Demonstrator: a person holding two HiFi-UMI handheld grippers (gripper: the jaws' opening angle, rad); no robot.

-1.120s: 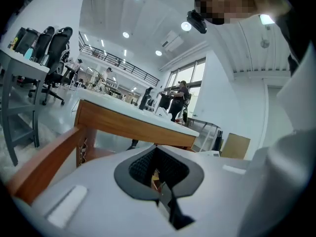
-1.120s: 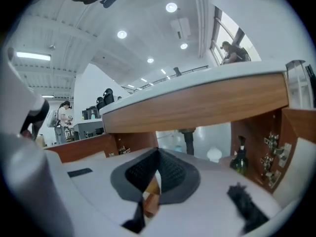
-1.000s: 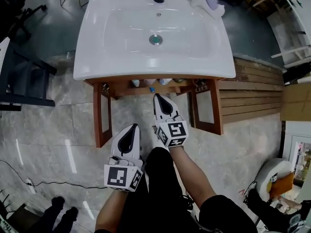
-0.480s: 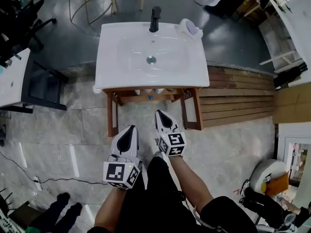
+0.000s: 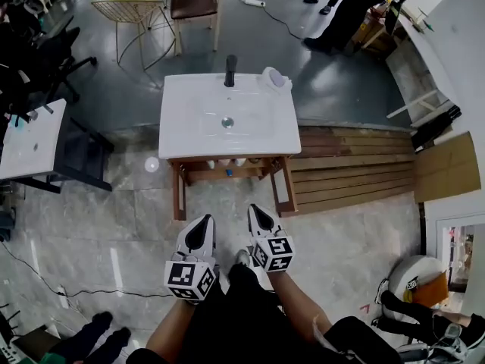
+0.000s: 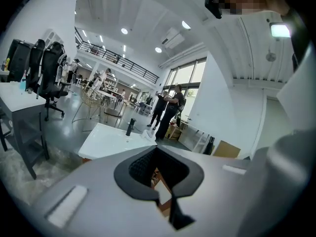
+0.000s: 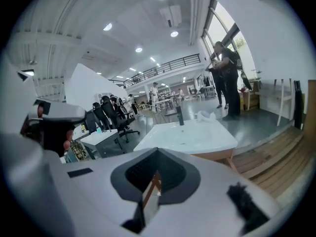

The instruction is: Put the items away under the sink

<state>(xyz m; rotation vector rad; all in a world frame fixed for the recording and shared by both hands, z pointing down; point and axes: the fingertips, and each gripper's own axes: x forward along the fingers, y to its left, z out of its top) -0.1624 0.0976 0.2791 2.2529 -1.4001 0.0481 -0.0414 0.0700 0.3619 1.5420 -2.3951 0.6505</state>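
The white sink (image 5: 227, 116) with its black tap (image 5: 230, 70) stands far below me on a wooden cabinet. Both cabinet doors (image 5: 179, 196) hang open. Small bottles and items (image 5: 227, 163) line the shelf under the basin. My left gripper (image 5: 203, 222) and right gripper (image 5: 254, 211) hover side by side in front of the cabinet, well short of it, both shut and empty. In the left gripper view the left gripper (image 6: 157, 149) points over the sink (image 6: 111, 139). The right gripper view has the right gripper (image 7: 157, 152) aimed at the sink (image 7: 190, 135) too.
A white dispenser (image 5: 274, 79) sits on the sink's back right corner. Wooden planking (image 5: 356, 165) lies right of the cabinet. A white desk (image 5: 30, 139) and dark office chairs stand at left, two chairs (image 5: 193, 6) behind the sink. People (image 5: 348, 6) stand at the back.
The view has risen and drawn back, so the sink looks smaller and farther. Both grippers have lifted away from the open cabinet, still shut and empty.
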